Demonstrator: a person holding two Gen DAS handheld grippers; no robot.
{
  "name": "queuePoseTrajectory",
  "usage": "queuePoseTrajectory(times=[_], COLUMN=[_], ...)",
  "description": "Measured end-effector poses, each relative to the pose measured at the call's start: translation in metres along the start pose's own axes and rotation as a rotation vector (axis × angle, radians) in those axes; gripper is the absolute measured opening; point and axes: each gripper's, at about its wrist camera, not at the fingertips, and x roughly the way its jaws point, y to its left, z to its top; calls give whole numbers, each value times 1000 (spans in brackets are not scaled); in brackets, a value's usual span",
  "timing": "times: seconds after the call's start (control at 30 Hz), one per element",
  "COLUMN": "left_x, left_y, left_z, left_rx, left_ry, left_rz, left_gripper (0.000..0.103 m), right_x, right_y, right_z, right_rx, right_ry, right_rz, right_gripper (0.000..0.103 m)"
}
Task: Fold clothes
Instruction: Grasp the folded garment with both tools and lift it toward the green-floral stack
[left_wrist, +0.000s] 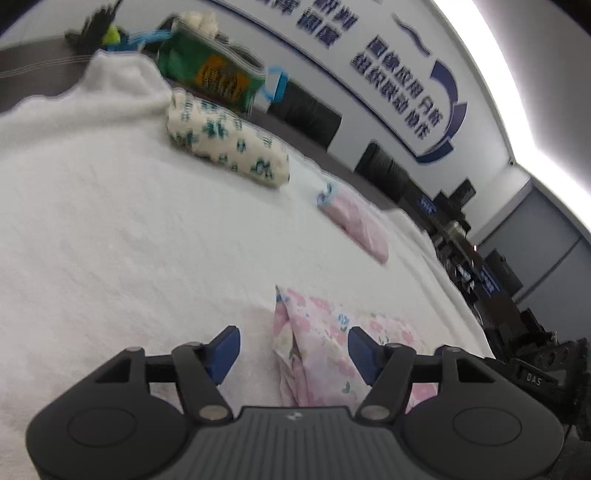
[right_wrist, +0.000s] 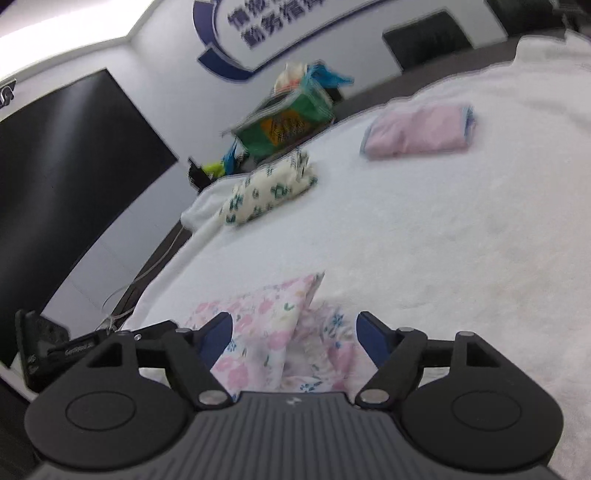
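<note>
Showing three folded garments (right_wrist: 419, 133), two wide-spread claws (left_wrist: 293, 354)

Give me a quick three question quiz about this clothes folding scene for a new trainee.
1. True or false: both grippers are open.
2. Which garment lies between the left gripper fingers? A. pink floral garment B. green-print folded cloth C. plain pink folded cloth
3. Fill in: the clothes lie on a white ____.

Key: 1 true, the right gripper is open too. 2 A. 3 towel.
</note>
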Motion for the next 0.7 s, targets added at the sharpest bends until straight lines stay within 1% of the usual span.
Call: queuePoseTrajectory(times=[0.07,0.1,0.13,0.17,0.2,0.23,0.27,0.3,0.33,0.37,0.4,0.43,0.53,0.6,0.7], left_x=[10,14,18,21,24,27,28,30,29,26,23,17,-5,-19,-28], left_y=[-7,-11,-16,-18,-20,-22,-22,-22,-22,-22,-22,-24,-40,-52,-65], left_z=[-1,-3,-6,-7,-9,-10,-12,-14,-15,-14,-12,-7,28,64,126], left_rx=[4,15,22,22,22,20,9,-2,-8,-17,-25,-27,37,81,139], left_ry=[63,85,108,114,121,127,127,126,118,108,98,83,-6,-55,-127], left_rz=[-24,-44,-60,-62,-65,-68,-72,-76,-79,-91,-103,-119,-138,-132,-108], left_gripper=[60,55,53,52,49,45,36,29,29,24,21,21,20,20,20], right_x=[13,19,26,28,29,30,33,33,34,32,29,27,23,22,30], right_y=[-4,-6,-8,-9,-9,-8,-7,-5,-2,0,4,7,27,47,81], right_z=[1,1,1,0,0,-1,-4,-7,-11,-13,-12,-8,20,48,100], right_rx=[22,34,47,46,45,41,43,34,25,18,8,5,-35,-86,-197], right_ry=[43,59,76,76,74,81,89,89,90,77,61,46,-23,-78,-174], right_rz=[34,39,44,47,49,61,76,85,93,94,96,110,166,203,234], right_gripper=[76,75,74,73,69,64,59,39,29,26,21,20,20,20,20])
